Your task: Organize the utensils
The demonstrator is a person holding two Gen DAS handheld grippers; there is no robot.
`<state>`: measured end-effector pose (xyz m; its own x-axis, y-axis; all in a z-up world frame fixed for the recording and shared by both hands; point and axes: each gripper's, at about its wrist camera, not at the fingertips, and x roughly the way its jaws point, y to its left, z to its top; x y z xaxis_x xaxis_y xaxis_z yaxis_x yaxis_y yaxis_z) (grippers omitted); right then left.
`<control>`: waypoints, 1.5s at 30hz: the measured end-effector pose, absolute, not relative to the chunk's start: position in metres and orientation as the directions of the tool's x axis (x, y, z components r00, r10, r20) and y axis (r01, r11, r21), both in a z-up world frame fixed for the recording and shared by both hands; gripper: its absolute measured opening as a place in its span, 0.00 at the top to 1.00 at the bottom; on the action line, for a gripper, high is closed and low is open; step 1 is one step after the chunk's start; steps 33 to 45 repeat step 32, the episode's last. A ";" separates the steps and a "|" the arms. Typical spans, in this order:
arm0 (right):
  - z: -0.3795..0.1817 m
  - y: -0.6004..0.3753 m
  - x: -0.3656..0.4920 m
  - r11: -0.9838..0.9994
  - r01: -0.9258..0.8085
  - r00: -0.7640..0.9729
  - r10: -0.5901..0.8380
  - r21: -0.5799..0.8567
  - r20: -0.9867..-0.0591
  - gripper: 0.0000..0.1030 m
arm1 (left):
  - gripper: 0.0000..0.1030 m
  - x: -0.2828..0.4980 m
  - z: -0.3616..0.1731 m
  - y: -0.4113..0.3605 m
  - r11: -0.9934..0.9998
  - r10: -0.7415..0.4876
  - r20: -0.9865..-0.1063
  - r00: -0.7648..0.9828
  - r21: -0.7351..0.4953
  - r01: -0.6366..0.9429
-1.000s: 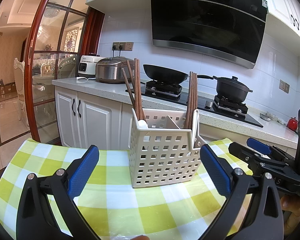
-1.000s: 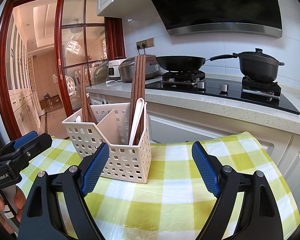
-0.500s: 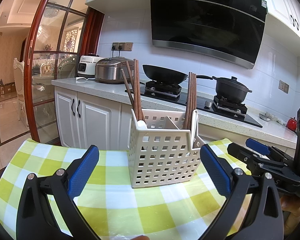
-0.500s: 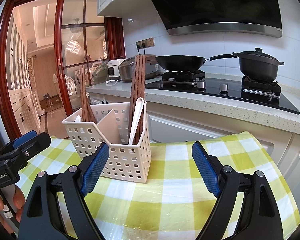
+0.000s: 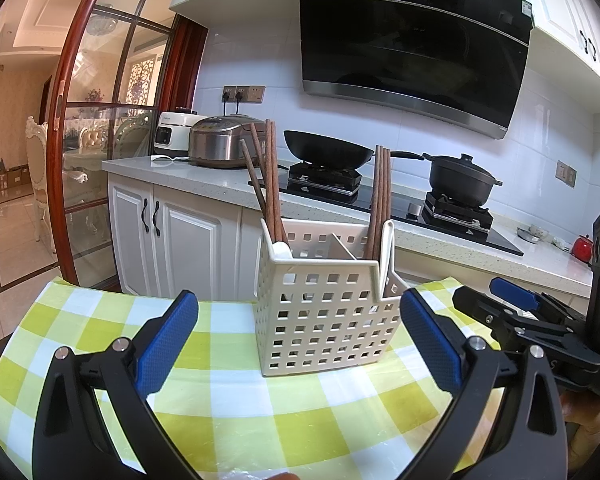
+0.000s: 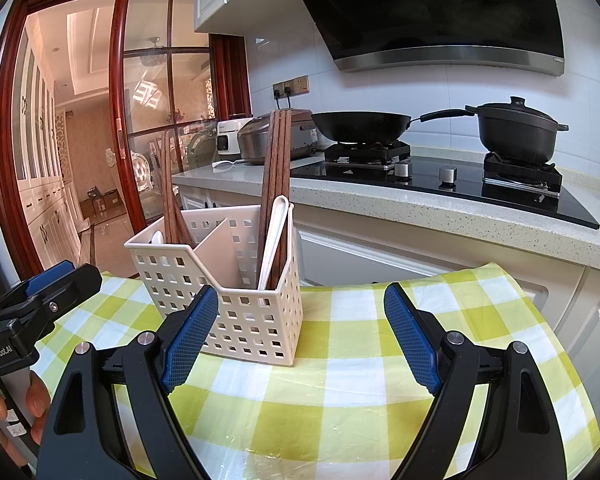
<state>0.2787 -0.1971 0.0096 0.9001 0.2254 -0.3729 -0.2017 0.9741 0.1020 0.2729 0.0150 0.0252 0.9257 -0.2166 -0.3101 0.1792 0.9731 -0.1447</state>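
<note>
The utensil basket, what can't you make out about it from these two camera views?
- Lower ends of the chopsticks: left wrist view, hidden behind the basket wall.
- Left spoon: right wrist view, only its tip clears the rim.
- Basket's near-left corner: right wrist view, covered by the right gripper's finger.
- Basket floor: both views, hidden by the walls.
- Table nearest the person: both views, blocked by the gripper bodies.

White perforated basket (image 5: 326, 316) holding dark brown chopsticks (image 5: 380, 200) and white spoons (image 6: 274, 236). Yellow-green and white checked cloth (image 5: 308, 404); blue-padded black fingers (image 6: 188, 336); black wok (image 6: 360, 125).
</note>
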 end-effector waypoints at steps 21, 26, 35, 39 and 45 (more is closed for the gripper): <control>0.009 -0.196 0.278 0.974 -0.205 0.898 0.228 0.101 -0.376 0.22 | 0.05 0.273 0.024 0.014 0.971 -0.226 -0.300 0.927 -0.141 0.191; 0.009 -0.196 0.277 0.973 -0.205 0.898 0.228 0.102 -0.375 0.21 | 0.05 0.273 0.024 0.015 0.971 -0.227 -0.307 0.924 -0.147 0.189; 0.008 -0.195 0.277 0.973 -0.205 0.898 0.229 0.102 -0.377 0.20 | 0.05 0.273 0.023 0.017 0.970 -0.227 -0.313 0.922 -0.154 0.186; 0.008 -0.195 0.277 0.973 -0.205 0.898 0.229 0.102 -0.377 0.20 | 0.05 0.273 0.023 0.017 0.970 -0.227 -0.313 0.922 -0.154 0.186; 0.008 -0.195 0.277 0.973 -0.205 0.898 0.229 0.102 -0.377 0.20 | 0.05 0.273 0.023 0.017 0.970 -0.227 -0.313 0.922 -0.154 0.186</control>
